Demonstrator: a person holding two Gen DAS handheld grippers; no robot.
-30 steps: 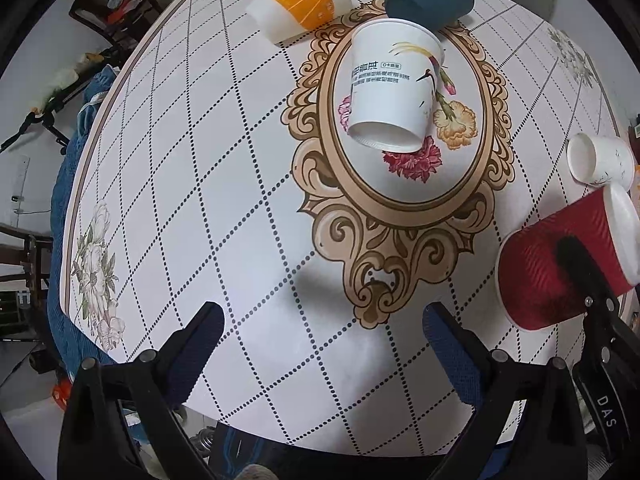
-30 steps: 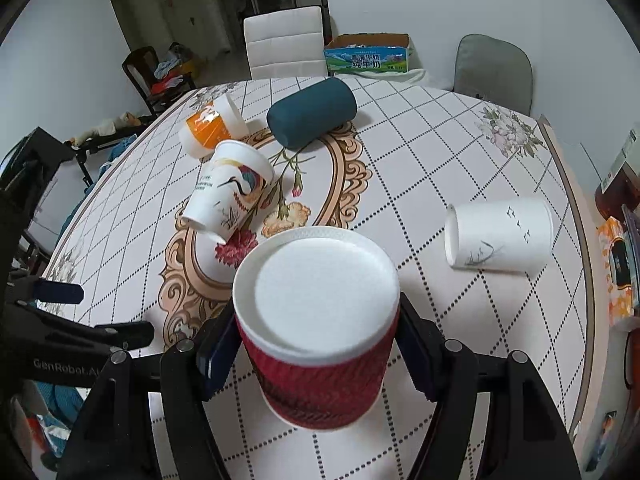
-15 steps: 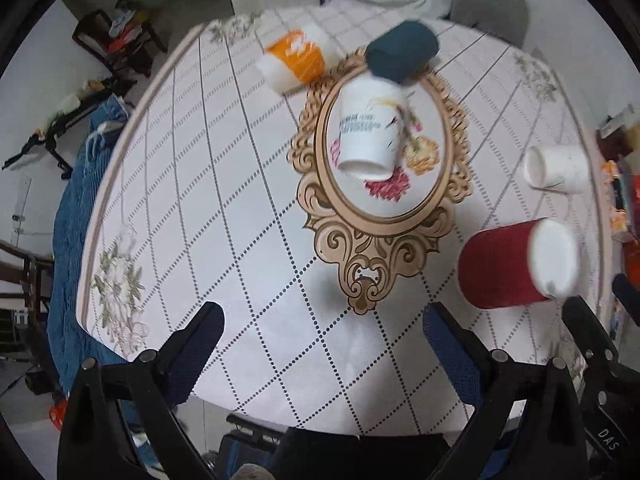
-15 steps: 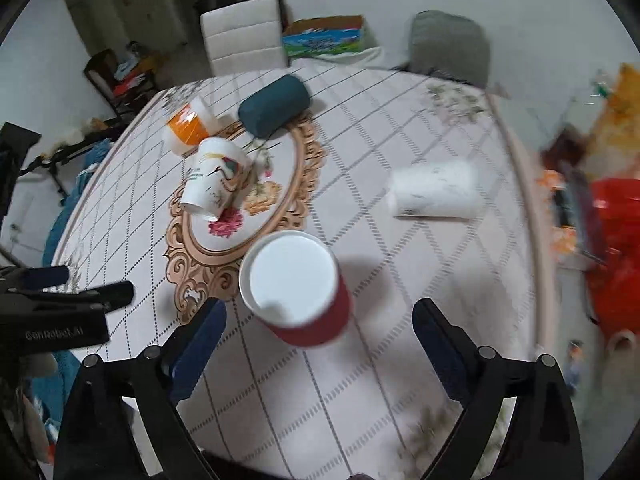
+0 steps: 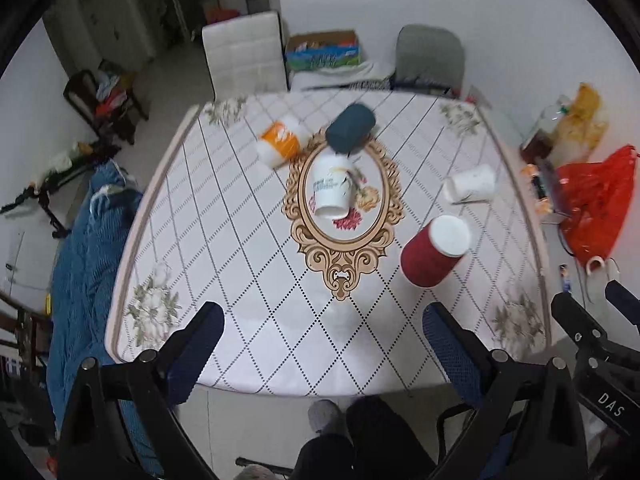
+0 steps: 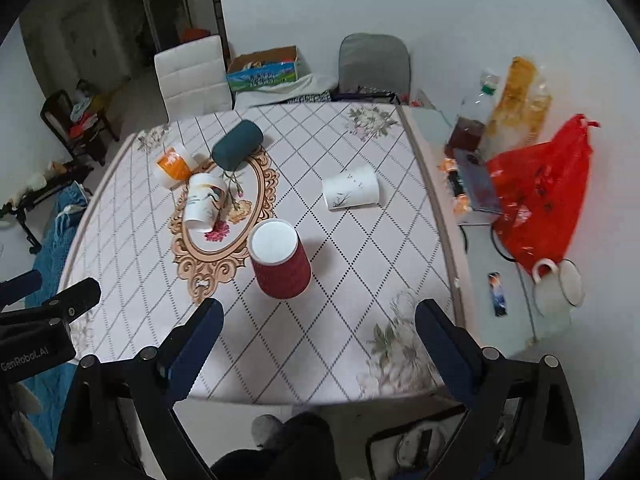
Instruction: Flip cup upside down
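A red ribbed paper cup (image 6: 281, 266) stands upside down on the table, white base up; it also shows in the left wrist view (image 5: 434, 254). My right gripper (image 6: 318, 340) is open and empty, pulled back above the table's near edge, well clear of the cup. My left gripper (image 5: 322, 344) is open and empty, high above the near edge. A white printed cup (image 5: 331, 190) lies on its side on the oval motif. An orange cup (image 5: 280, 145), a dark teal cup (image 5: 350, 127) and a small white cup (image 5: 470, 188) also lie on their sides.
The table (image 5: 224, 240) has a diamond-pattern cloth. White and grey chairs (image 6: 192, 76) stand at the far side. A side counter (image 6: 508, 280) at the right holds a red bag, a bottle and a mug. A blue cloth (image 5: 86, 264) hangs at the left.
My right gripper opened, let go of the red cup upside down on the table, and drew back and up. My left gripper also rose away from the table.
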